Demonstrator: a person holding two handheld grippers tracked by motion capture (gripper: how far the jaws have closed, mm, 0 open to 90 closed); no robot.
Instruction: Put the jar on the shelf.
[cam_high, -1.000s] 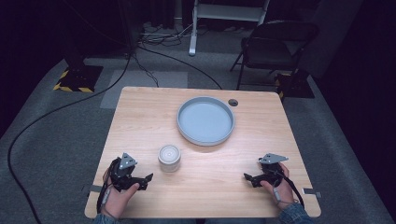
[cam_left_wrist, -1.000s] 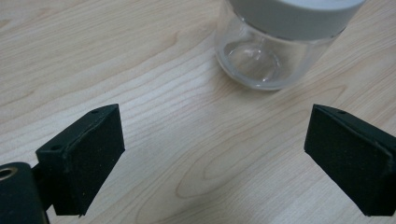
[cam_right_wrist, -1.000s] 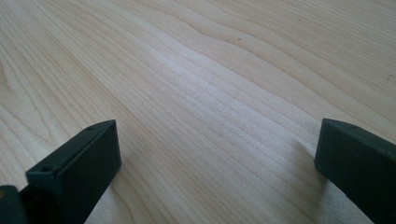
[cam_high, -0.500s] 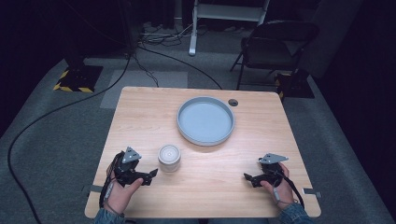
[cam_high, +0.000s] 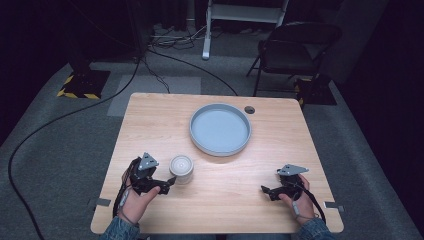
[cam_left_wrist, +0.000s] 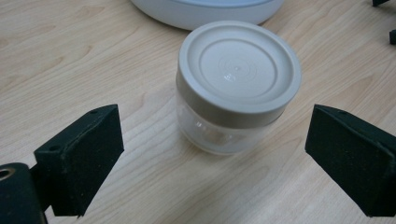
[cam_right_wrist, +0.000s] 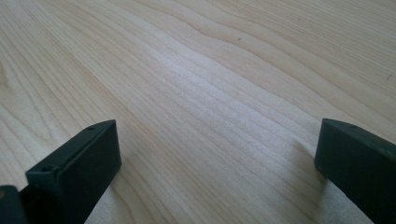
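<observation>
Approaching the jar (cam_left_wrist: 237, 88) w/ the left gripper (cam_high: 167, 183): fingers (cam_left_wrist: 79, 156) spread wide, holding nothing, one each side of the jar w/ clear gap on both. Jar stands upright near the counter's (cam_high: 235, 200) front-left, lid (cam_left_wrist: 239, 70) on, well short of the round tray (cam_high: 220, 129) toward the back edge. Body looks clear, rigid, apparently empty, so prob. light; smooth wall may slip, and a light jar could tip if one pad lands first. Best hold, by judgement: the transparent wall just below the lid, pads square to it. Right gripper (cam_high: 266, 190) idles near the front-right corner, fingers (cam_right_wrist: 77, 163) wide apart, empty, over bare wood.
</observation>
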